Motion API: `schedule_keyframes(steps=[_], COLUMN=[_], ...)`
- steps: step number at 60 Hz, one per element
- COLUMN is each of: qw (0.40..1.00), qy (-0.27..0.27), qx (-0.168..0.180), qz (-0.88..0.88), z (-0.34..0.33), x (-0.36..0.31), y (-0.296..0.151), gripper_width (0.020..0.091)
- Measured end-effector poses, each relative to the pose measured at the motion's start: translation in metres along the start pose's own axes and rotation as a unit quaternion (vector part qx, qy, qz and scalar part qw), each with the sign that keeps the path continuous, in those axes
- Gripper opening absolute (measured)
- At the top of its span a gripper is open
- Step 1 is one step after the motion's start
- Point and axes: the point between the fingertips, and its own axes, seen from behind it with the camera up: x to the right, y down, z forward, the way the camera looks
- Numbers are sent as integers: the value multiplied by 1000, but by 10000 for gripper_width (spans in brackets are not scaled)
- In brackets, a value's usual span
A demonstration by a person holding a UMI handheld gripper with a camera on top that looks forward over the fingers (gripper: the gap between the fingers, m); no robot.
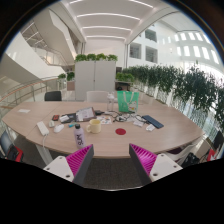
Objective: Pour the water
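The gripper (112, 163) hangs with its jaws wide apart and nothing between them, the magenta pads (80, 158) facing each other above the near edge of the long oval desk (150, 138); beyond them, mid-desk, sits a pale mug (94, 126) among scattered papers; farther back, toward the far edge, stand two green bottles (127, 101) close together, well apart from the fingers; a laptop (85, 114) lies left of them; potted plants (180, 80) line the room behind.
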Motion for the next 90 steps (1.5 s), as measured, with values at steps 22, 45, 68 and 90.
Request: schedule_keyframes(steps=[22,45,68,90], qw=[1000,992,992,976], qy=[-14,-112,-76,-195], qx=[14,57,103,67], qz=[18,27,10,65], z=[41,247,375,371], x=[-47,-205,-231,-281], y=[24,85,57,12], gripper_width=[825,817,566,441])
